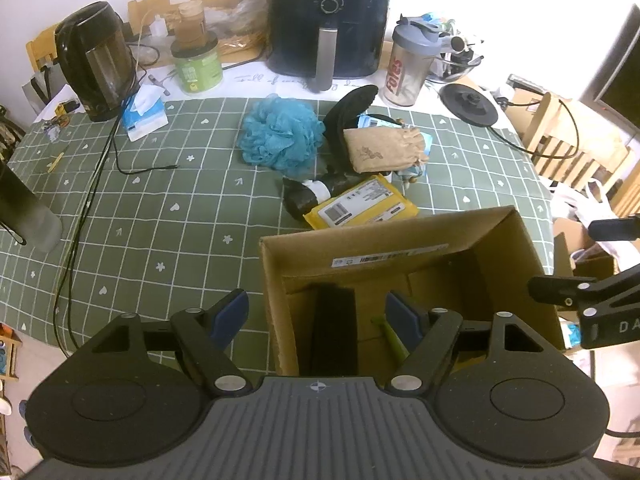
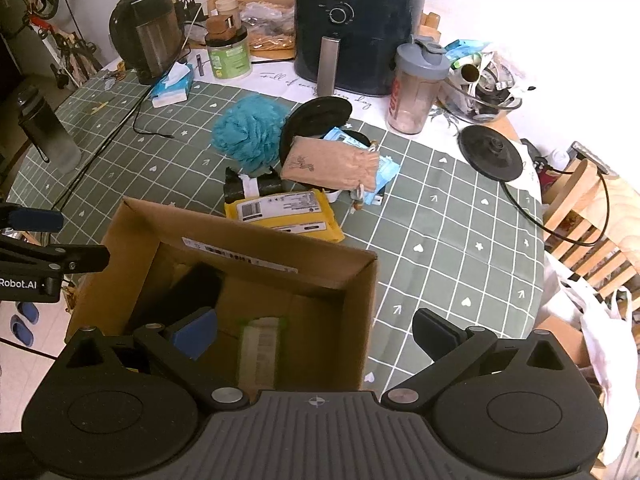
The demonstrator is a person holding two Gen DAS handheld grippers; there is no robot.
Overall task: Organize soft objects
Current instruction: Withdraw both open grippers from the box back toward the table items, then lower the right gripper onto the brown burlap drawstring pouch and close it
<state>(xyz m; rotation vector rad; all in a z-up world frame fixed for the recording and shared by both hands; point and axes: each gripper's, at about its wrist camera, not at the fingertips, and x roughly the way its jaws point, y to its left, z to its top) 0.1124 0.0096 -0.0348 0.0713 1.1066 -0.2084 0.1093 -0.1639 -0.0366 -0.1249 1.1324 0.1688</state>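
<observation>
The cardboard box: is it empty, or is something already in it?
Not empty. The cardboard box is open-topped and holds a black item against one wall and a green-edged packet on its floor.

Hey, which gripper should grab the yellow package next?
Probably right: the right gripper hangs open, and the yellow package lies just past the cardboard box, nearer its centre.

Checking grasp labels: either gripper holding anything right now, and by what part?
Nothing is held. The left gripper and right gripper are both open with nothing between their pads, over the cardboard box.
</observation>
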